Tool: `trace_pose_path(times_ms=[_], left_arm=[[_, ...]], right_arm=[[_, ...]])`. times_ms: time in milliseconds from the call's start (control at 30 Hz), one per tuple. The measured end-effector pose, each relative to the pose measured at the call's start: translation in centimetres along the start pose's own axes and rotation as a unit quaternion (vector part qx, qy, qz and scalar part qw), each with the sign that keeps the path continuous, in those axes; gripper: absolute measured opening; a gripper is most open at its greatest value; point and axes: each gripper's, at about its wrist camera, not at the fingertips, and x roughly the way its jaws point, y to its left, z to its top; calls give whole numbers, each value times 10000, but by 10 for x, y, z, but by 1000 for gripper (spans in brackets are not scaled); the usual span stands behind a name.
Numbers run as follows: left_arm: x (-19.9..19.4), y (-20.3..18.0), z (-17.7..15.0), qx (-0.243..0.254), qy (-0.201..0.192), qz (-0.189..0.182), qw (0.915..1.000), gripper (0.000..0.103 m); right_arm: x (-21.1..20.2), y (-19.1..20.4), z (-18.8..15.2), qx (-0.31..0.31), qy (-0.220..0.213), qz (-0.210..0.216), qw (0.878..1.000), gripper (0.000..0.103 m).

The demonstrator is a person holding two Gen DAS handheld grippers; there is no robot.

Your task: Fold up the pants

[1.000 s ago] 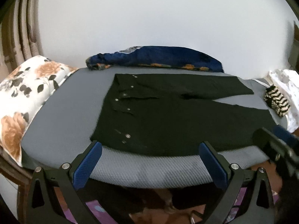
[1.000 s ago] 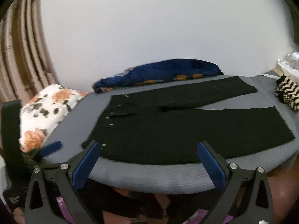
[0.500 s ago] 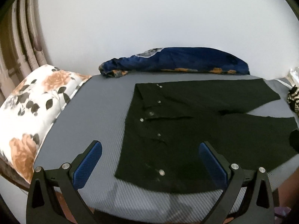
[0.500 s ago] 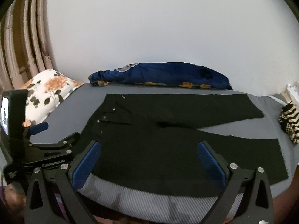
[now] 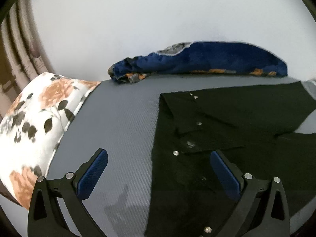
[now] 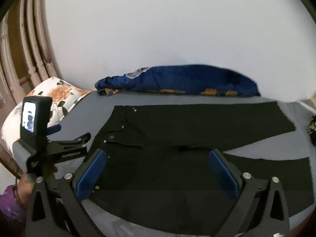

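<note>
Black pants (image 6: 197,130) lie flat on a grey mattress (image 6: 94,102), waistband to the left, both legs spread to the right. In the left wrist view the waistband with its metal buttons (image 5: 197,130) fills the right half. My left gripper (image 5: 159,169) is open and empty, low over the waistband edge; it also shows at the left of the right wrist view (image 6: 59,150). My right gripper (image 6: 157,171) is open and empty above the near leg by the front edge of the mattress.
A floral pillow (image 5: 39,122) lies at the left end of the mattress. A rolled blue blanket (image 6: 181,83) lies along the white wall at the back. A striped item (image 6: 313,126) sits at the far right. Curtains (image 6: 23,55) hang at the left.
Both grippers have moved forward from below the front edge to over the mattress. The left one went left toward the waistband; the right one came over the near leg.
</note>
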Motion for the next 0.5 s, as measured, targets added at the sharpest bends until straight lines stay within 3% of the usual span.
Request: trace_pose_path(times_ms=[167,500], left_arm=[[26,5,17,151,-48,178,9997,103],[75,25,48,129,41,-39,9999,103]], right_arm=[[21,2,6,-45,118,54,9999,103],[50,-5,13,194,379,182,9989,103]])
